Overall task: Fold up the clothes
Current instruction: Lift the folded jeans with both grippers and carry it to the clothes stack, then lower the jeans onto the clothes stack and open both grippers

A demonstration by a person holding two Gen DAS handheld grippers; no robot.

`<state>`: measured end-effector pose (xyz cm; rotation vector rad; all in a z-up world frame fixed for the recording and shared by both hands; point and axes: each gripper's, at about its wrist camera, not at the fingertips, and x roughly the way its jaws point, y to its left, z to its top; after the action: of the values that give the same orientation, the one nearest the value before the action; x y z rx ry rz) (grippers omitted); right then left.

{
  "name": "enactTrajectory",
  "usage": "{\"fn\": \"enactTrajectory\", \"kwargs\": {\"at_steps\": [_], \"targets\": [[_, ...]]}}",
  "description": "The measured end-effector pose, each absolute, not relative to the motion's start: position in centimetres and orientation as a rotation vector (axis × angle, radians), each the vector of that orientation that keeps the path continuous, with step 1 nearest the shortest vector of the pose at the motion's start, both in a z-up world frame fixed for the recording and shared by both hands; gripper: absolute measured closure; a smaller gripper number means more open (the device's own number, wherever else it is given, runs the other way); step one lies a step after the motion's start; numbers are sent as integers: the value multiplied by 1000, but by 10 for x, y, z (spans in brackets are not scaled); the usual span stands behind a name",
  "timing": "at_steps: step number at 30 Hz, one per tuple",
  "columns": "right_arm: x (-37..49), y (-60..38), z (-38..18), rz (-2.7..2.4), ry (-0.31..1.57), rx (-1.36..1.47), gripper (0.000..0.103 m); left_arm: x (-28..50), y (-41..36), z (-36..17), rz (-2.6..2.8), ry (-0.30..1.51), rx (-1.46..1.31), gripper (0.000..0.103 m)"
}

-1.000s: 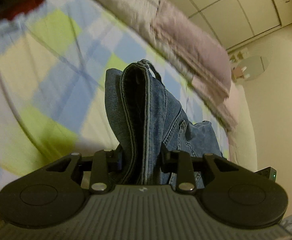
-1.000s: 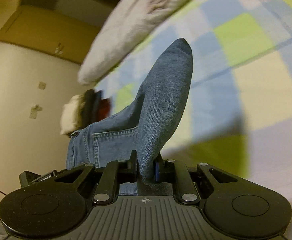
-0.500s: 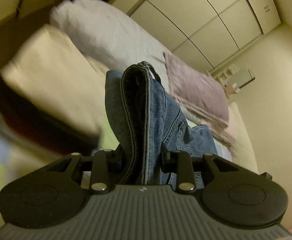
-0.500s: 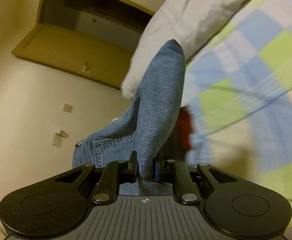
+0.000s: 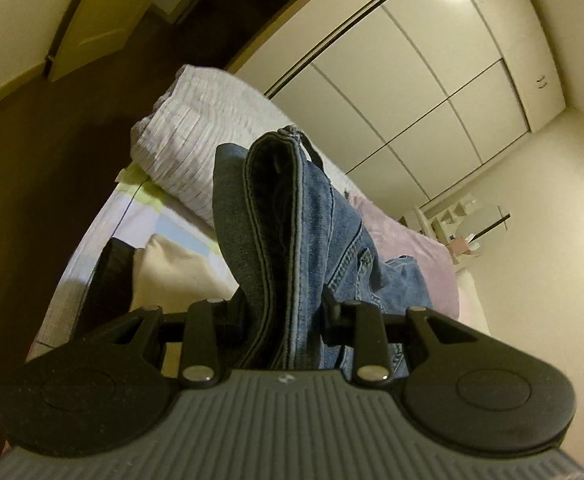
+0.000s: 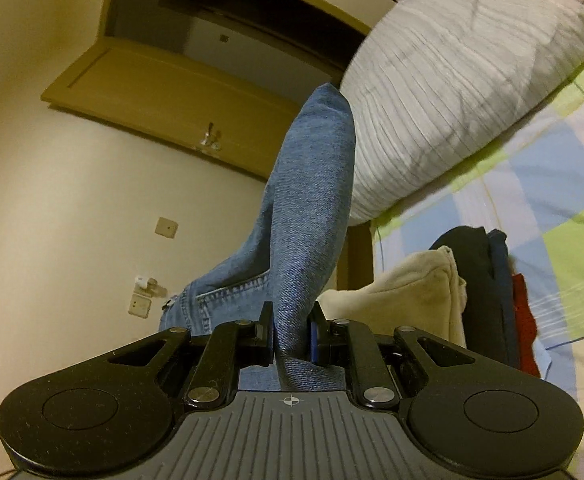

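— Blue denim is in both grabbers. The jeans (image 5: 315, 224) are up in the air, not on the bed (image 6: 531, 184).

— Who holds what, going left to right?

— The left gripper (image 5: 286, 312) pinches a thick bunch, the waist end with its seams and stitching (many layers, so its jaws stand a bit apart around the cloth). The right gripper (image 6: 292, 336) pinches a smooth, thinner fold, jaws pressed close on it. In that view the jeans (image 6: 311, 200) stick straight out ahead of the jaws, and the pocket part hangs off to the left.

— So which way do they stretch?

— Long-ways from one grabber across to the other, I think. Neither hand is nearer; each has one end.

— Where can they go down?

— On the left, the striped pillow (image 5: 196, 148) and the pink blanket (image 5: 403, 248) are past the denim. On the right, a pile of folded clothes (image 6: 463, 292) sits just ahead, near the bed's edge, beside the check sheet.

— Is there room?

— The pile looks close, so watch out for bumping it. More open sheet lies to the right of it.
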<state>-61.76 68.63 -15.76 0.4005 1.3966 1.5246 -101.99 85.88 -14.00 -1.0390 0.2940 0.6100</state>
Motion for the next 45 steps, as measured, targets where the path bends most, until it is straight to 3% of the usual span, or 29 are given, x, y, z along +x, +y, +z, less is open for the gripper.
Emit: {"fn": "enactTrajectory", "kwargs": {"at_steps": [14, 18, 19, 20, 21, 26, 28, 30, 37, 42, 45], "targets": [[-609, 712, -242, 1399, 1537, 404, 88, -1016, 915, -221, 603, 409, -1101, 75], [-617, 719, -266, 1334, 1495, 311, 88, -1018, 924, -253, 661, 468, -1078, 65], [-620, 720, -271, 1309, 1480, 281, 82, -1021, 925, -259, 678, 470, -1084, 61], [-622, 720, -272, 1302, 1469, 261, 67, -1023, 925, -263, 693, 463, -1090, 58], [-624, 720, -273, 1296, 1458, 242, 63, -1025, 924, -263, 701, 457, -1083, 57], [-640, 716, -249, 1304, 1262, 43, 58, -1030, 910, -240, 784, 491, -956, 53], [-648, 710, -233, 1309, 1137, -18, 58, -1030, 899, -221, 847, 499, -879, 54], [-658, 706, -219, 1323, 1049, -54, 58, -1028, 887, -200, 918, 505, -788, 64], [-718, 731, -212, 1440, 970, -198, 58, -993, 851, -154, 811, 547, -500, 66], [-773, 757, -231, 1464, 922, -384, 58, -974, 854, -210, 802, 719, -464, 80], [-799, 764, -247, 1483, 859, -493, 58, -983, 852, -246, 846, 751, -484, 79]]}}
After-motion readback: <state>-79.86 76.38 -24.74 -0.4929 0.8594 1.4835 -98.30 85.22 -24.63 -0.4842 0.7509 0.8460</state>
